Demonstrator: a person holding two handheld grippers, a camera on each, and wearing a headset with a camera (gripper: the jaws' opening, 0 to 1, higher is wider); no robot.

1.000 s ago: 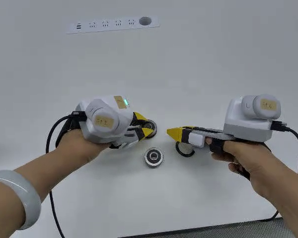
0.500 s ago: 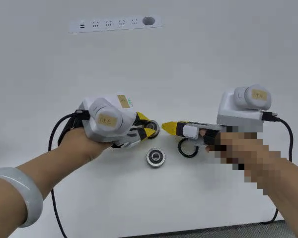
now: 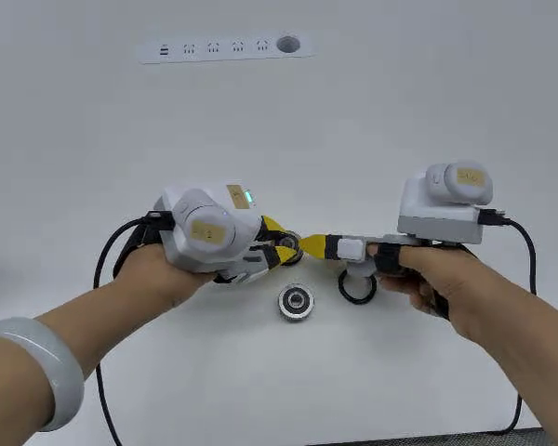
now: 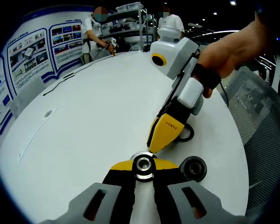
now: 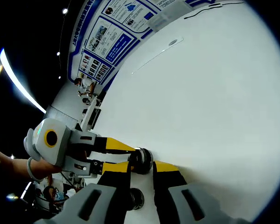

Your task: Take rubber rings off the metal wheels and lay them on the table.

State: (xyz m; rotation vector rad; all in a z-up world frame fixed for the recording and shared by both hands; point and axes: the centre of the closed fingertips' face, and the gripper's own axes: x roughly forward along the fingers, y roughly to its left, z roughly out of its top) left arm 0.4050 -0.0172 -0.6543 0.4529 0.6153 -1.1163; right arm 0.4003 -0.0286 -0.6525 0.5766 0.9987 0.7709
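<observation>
Two wheels in play. Your left gripper (image 3: 281, 249) is clamped on one metal wheel (image 3: 288, 247), jaws narrow on either side of it, hub facing the left gripper view. Your right gripper (image 3: 312, 246) comes in from the opposite side w/ its tips at that same wheel's rim. Its jaws look slightly parted around it, but can't tell if they're pinching. The second wheel (image 3: 296, 301) lies flat on the table (image 3: 400, 139), nearer you, btwn both grippers. One loose rubber ring (image 3: 357, 302) lies just beside it, under the right gripper's body. A power strip (image 3: 225, 46) sits far across the table.
</observation>
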